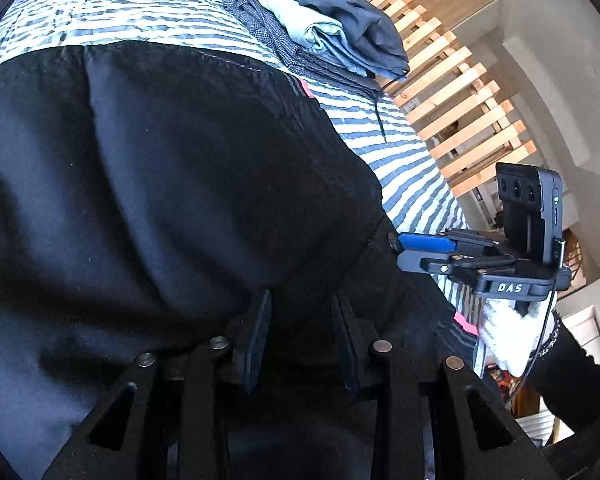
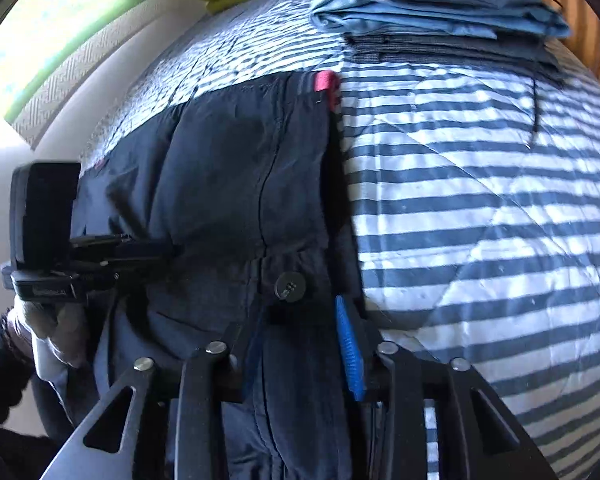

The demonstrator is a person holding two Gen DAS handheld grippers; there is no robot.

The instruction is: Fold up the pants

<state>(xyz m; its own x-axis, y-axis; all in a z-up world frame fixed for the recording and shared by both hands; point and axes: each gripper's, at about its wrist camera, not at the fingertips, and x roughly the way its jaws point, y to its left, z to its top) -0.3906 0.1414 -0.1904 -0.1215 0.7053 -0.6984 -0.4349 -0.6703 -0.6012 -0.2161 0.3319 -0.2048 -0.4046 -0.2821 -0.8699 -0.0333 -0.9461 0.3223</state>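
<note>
Item: black pants, spread on the striped quilt, waistband end toward me.

Left claw: jaws narrowed onto a bunch of the waistband cloth; I judge it pinched, though dark fabric on dark fingers makes the contact hard to read.

Right claw: closed on the waistband just below the button, the blue pad against the cloth.

Position: pants run from both claws toward 12 o'clock; the pink tag sits at the far corner. Stack of folded garments at 1 o'clock, apart from the pants.

Method: I keep both grips level and taut and carry the waistband evenly toward 12 o'clock, so that the edges meet without a twist.
</note>
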